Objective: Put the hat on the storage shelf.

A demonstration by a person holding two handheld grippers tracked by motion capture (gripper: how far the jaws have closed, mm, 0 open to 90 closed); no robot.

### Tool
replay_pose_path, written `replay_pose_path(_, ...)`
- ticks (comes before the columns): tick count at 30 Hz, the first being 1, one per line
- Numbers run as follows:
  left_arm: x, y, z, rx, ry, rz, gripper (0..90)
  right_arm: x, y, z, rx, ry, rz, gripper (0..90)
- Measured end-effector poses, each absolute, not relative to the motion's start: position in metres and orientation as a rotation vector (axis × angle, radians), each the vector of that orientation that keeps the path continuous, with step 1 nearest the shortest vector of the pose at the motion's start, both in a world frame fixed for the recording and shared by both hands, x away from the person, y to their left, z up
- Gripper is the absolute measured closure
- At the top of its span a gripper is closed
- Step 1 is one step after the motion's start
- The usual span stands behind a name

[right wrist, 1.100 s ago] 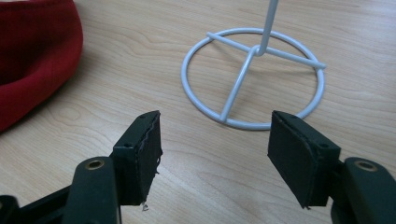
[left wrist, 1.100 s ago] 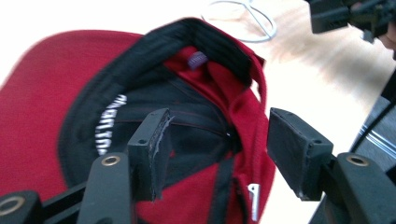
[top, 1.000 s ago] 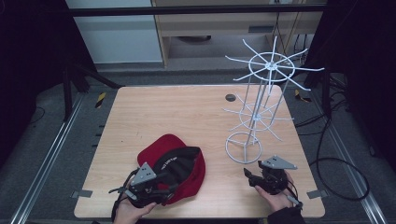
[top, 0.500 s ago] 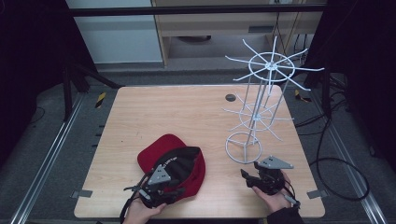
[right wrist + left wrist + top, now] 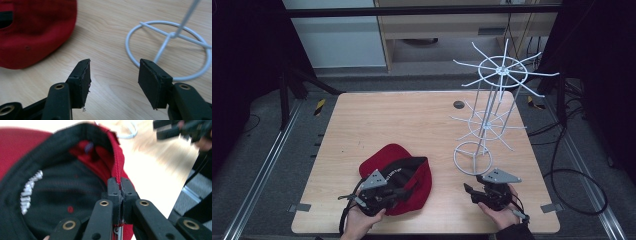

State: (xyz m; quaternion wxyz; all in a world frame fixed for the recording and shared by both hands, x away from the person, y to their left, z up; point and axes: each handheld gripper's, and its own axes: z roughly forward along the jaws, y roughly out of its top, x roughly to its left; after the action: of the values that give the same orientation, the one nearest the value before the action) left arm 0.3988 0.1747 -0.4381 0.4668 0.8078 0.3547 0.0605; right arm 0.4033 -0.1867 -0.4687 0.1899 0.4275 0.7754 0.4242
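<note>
A red cap (image 5: 397, 172) with a black inner band lies upside down near the table's front edge. My left gripper (image 5: 404, 192) is shut on the cap's red rim; in the left gripper view the jaws pinch the rim (image 5: 117, 173) of the cap (image 5: 50, 182). My right gripper (image 5: 469, 192) rests low at the front right, open, with nothing between its fingers. In the right gripper view it (image 5: 113, 75) points at the table between the cap (image 5: 35, 30) and the base ring of a white wire rack (image 5: 170, 37).
The white wire rack (image 5: 492, 100) stands at the right of the wooden table (image 5: 392, 120), with spokes at several heights and a round base (image 5: 473, 157). A dark round grommet (image 5: 458, 104) sits behind it. Cables trail on the floor to the right.
My left gripper has moved right along the cap's front and now holds its rim. The cap has shifted slightly right. The right gripper has barely moved.
</note>
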Motion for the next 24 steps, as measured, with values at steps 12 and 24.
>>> replay_pose_path(12, 0.423, 0.16, -0.391, 1.882, 0.811, 0.229, 87.4, 0.394, -0.142, -0.461, 1.018, 2.286, 1.385, 41.8)
replay_pose_path(24, 0.438, 0.138, -0.37, 1.877, 0.765, 0.245, 87.5, 0.406, -0.096, -0.457, 0.845, 2.31, 1.466, 36.9)
